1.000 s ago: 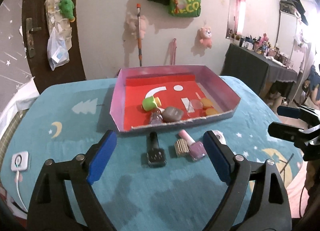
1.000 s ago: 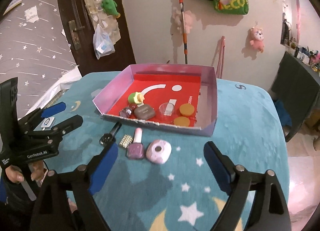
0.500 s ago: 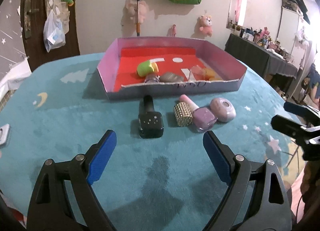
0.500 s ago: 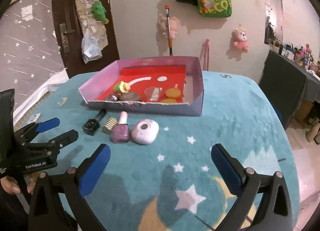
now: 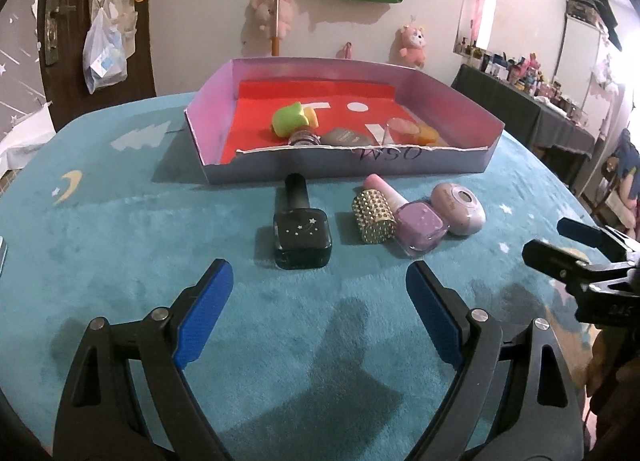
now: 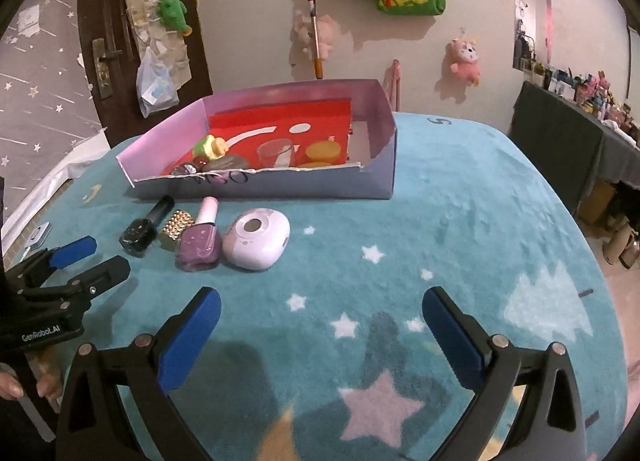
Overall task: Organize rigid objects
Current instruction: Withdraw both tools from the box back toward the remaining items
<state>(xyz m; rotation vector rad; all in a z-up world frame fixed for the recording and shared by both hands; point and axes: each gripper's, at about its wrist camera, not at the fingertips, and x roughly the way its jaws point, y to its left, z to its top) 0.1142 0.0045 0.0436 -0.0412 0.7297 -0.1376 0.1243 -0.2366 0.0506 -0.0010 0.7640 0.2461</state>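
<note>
Left wrist view: my left tool (image 5: 316, 285) gapes empty; the black bottle (image 5: 302, 235), centre frame, looks glassy, slick, best pinched across its square body.

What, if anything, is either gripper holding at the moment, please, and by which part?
Nothing is held. The left gripper and right gripper both stand open over the teal star-patterned tablecloth.

Home bedroom, plush toys (image 5: 414, 44), star-patterned rug (image 5: 120, 245)

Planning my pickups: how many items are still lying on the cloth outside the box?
4, in a row before the box: black bottle, gold studded piece, purple bottle, pink oval case. None seem hidden.
</note>
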